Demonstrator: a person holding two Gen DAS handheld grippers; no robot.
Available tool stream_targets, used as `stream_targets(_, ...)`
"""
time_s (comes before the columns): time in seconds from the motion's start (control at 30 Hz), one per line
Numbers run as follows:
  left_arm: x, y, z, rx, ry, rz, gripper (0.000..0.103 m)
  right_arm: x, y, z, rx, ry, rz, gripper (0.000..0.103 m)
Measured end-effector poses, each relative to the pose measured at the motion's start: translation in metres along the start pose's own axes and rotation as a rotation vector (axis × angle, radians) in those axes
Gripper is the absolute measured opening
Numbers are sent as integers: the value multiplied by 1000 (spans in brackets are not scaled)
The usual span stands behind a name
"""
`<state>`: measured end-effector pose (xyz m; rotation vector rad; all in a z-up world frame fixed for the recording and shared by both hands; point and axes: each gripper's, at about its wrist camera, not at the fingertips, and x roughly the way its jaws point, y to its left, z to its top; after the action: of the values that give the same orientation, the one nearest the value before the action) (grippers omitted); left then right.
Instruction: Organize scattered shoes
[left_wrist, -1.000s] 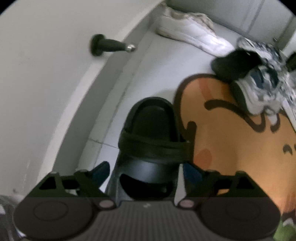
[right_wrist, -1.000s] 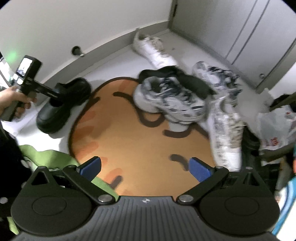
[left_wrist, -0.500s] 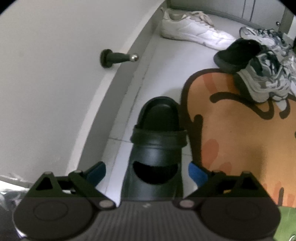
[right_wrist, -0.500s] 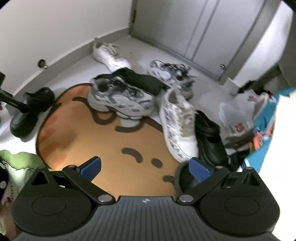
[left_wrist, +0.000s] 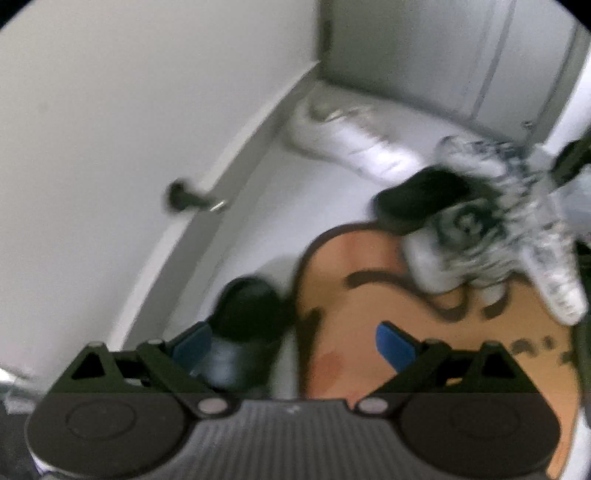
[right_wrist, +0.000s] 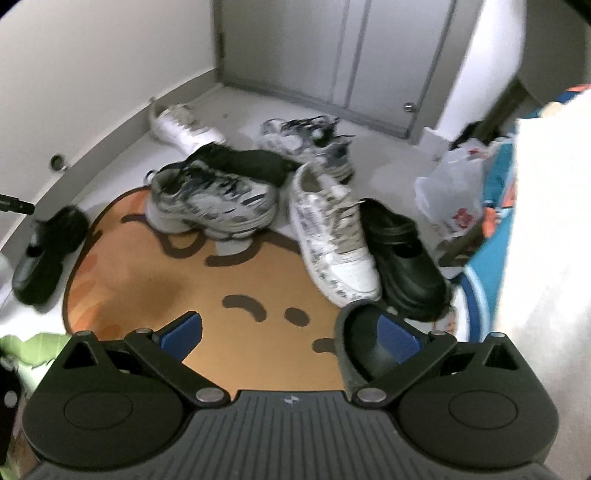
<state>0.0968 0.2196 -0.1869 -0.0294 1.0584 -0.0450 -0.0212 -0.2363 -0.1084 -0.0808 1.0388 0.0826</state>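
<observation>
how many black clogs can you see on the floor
2: one clog by the left wall beside the mat, one clog right of the white sneaker. Another dark shoe nearby is unclear.

It was a home entryway. Shoes (right_wrist: 210, 203) lay scattered over a pale floor (right_wrist: 236, 107) and an orange cartoon mat (right_wrist: 155, 280), grey cupboard doors (right_wrist: 332, 48) stood behind, a doorstop (left_wrist: 184, 194) jutted from the wall, and a plastic bag (right_wrist: 450, 188) sat nearby.
</observation>
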Motion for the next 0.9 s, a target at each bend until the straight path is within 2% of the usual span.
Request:
stream_targets(0.13,1,-46,30,74,-27,-75,97,-9,-5,-4,42,-38,-24,103)
stream_targets(0.2,9,-85,49,121,-16,-116,97,-9,-7,-8,60,-53,-35,103)
stream_targets(0.27,13,-109,55,158,-12,-151,96,-7,-16,-9,83,-29,-40,103)
stream_targets(0.37,19,-177,68,284,-38,-241,96,-1,-20,-10,115,-7,-34,103)
stream_targets(0.57,44,-266,78,366,-43,-373,96,3,-26,-15,212,21,-39,103)
stream_targets(0.67,71,-318,79,409,-27,-398,96,10,-21,-20,246,56,-56,103)
stream_targets(0.83,104,-373,81,437,2,-428,94,11,-13,-24,219,64,-52,103)
stream_targets(0.9,112,-385,83,437,12,-436,94,10,-17,-22,245,67,-62,103)
